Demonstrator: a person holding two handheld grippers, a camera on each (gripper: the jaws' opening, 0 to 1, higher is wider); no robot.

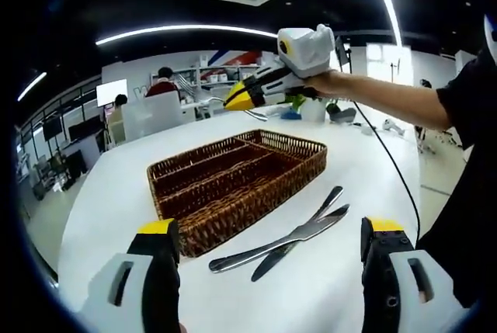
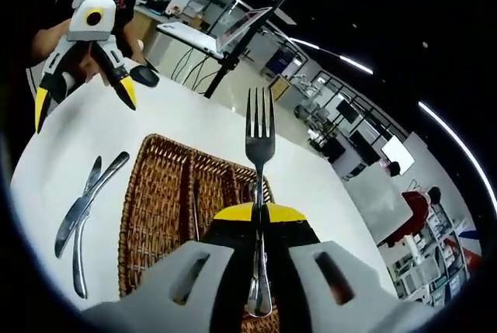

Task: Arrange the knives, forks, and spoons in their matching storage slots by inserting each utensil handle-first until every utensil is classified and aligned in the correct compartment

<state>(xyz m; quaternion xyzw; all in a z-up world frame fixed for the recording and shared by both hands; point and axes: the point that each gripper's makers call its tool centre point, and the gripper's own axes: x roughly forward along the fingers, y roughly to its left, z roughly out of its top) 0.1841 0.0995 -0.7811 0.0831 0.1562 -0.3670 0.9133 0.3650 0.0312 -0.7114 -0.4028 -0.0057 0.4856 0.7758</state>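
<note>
Above the wicker tray (image 2: 159, 216), at the centre of the right gripper view, the right hand-held gripper (image 2: 260, 213) is clamped on a fork (image 2: 259, 135); its jaws are pressed nearly together around the shaft, the tines stand up toward the top of the frame and the handle runs down between the jaws toward the lens; in the left gripper view the same tool shows at upper centre, held in a person's hand above the far end of the tray (image 1: 311, 164). To do this step well, I would judge that the handle end must lead into a long slot, so the fork wants turning end for end and lining up with the dividers before it goes down, then freeing only once it lies flat along the compartment. At the bottom of the left gripper view the left hand-held gripper (image 1: 268, 240) is spread wide and carries nothing; it hangs over the white counter (image 1: 116, 193); two knives (image 1: 291, 238) lie crossed on the counter just beside the tray's near wall, waiting their turn.
</note>
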